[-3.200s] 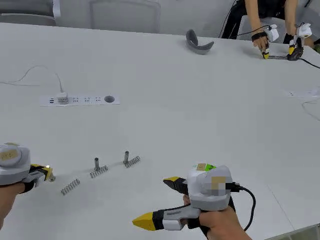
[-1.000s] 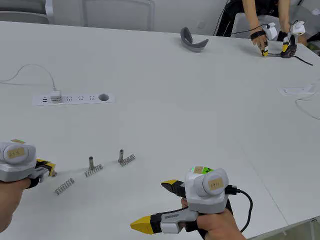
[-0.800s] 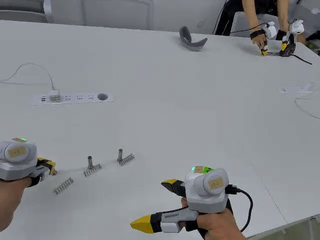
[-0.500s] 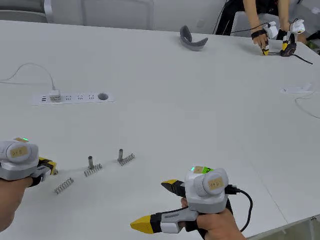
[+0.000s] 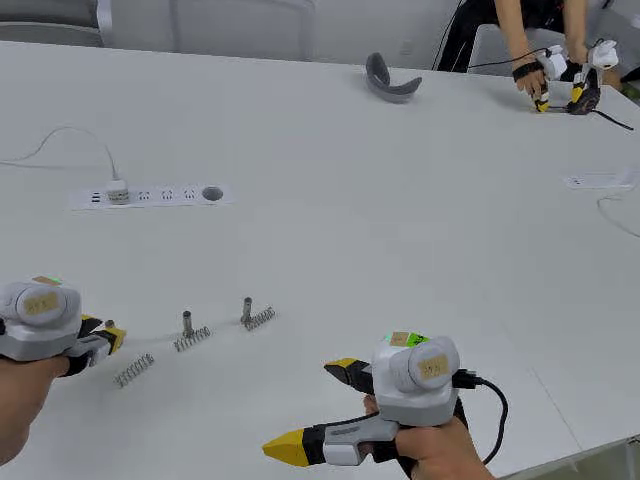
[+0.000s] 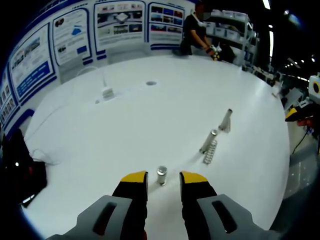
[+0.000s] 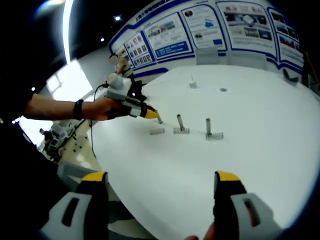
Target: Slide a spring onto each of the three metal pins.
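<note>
Three short metal pins stand in a row on the white table (image 5: pixel 380 230). The left pin (image 6: pixel 161 176) rises between the tips of my left gripper (image 6: pixel 163 176), which is open around it without gripping it. The middle pin (image 5: pixel 187 322) and right pin (image 5: pixel 246 309) each have a spring lying at the base, one spring (image 5: pixel 192 339) and another spring (image 5: pixel 259 319). A third spring (image 5: pixel 133 370) lies just right of my left gripper (image 5: pixel 112 338). My right gripper (image 5: pixel 315 408) hovers near the front edge, wide open and empty, well to the right of the pins (image 7: pixel 179 121).
A white power strip (image 5: pixel 150 196) with a plugged charger and cable lies at the back left. A grey curved object (image 5: pixel 392 82) rests at the far side. Another person (image 5: pixel 565 80) works with grippers at the far right corner. The table's front edge runs close behind my right hand.
My left gripper has edged a little to the right, closing in around the left pin. The right gripper has stayed in place, open. The head camera has shifted slightly.
</note>
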The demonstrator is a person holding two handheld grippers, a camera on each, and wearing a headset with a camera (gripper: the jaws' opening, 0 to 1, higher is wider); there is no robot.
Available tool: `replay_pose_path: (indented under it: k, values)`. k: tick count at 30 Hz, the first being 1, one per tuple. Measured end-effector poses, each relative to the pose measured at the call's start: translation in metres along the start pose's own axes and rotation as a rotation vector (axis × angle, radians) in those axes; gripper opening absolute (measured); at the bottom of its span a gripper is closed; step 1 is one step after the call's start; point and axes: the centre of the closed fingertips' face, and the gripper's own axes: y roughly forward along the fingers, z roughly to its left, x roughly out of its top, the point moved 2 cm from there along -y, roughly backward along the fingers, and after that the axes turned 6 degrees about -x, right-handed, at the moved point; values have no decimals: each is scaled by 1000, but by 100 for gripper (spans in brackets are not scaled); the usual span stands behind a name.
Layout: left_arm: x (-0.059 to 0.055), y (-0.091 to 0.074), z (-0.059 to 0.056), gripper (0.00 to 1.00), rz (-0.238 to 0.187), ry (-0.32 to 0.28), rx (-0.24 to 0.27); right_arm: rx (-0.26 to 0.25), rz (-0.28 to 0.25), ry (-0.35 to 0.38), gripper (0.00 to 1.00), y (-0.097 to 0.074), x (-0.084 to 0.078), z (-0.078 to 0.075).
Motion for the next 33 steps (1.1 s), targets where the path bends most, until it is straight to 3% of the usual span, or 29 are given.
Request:
replay_pose_path:
  k: [12,14,17,18,27,33]
  values:
    - [-10,-19,2,36,-18,-53,13,-4,-5,1,89,1,4,-4]
    - [-12,-24,3,38,-38,-86,13,-5,-5,-1,89,1,4,-5]
    - [-15,-32,7,40,-54,-88,30,-2,-9,-1,89,1,6,-5]
    - [-15,-36,7,42,-78,-101,26,-1,-8,-3,89,1,7,-5]
    - [-29,-57,14,50,-88,-97,37,11,-11,-17,89,6,12,-1]
    - [-35,-67,10,57,-103,-115,19,23,-6,-23,89,12,13,3]
